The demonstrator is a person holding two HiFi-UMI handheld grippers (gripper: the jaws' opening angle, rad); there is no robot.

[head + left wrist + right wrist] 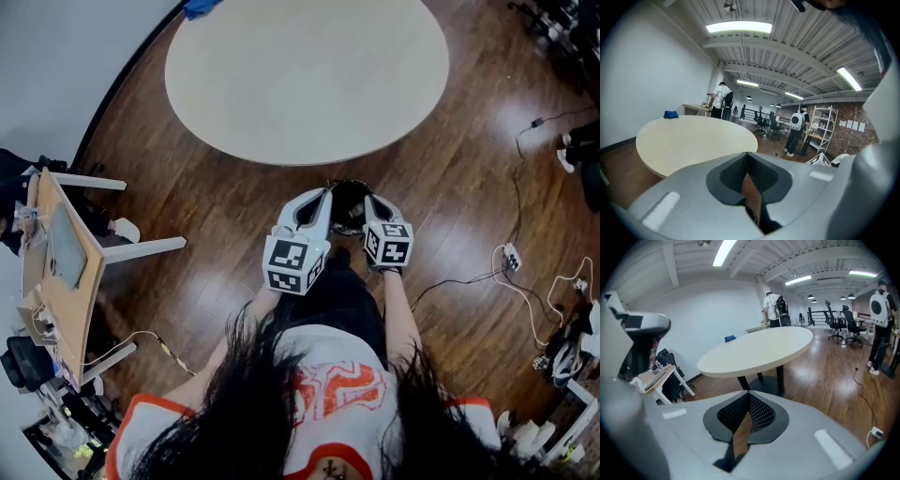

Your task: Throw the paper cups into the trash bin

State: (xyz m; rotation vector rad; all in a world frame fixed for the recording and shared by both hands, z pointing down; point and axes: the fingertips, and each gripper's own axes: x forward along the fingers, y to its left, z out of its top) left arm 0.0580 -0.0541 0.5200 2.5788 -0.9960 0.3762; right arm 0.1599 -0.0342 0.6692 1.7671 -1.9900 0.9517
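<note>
No paper cup shows in any view. In the head view my left gripper [323, 194] and right gripper [372, 200] are held side by side in front of the person's body, both pointing away toward the round table. Between and just under their tips sits a dark round container [349, 204], apparently the trash bin, mostly hidden by the jaws. In the left gripper view the left gripper [746, 153] has its jaws meeting at the tips with nothing between them. The right gripper [749, 393] looks the same in its own view: shut and empty.
A large round beige table [305, 75] stands ahead, with a blue object [202, 7] at its far edge and a black pedestal base [764, 383]. A wooden desk [66, 272] is at the left. Cables and a power strip [511, 255] lie on the floor at right. People stand far back.
</note>
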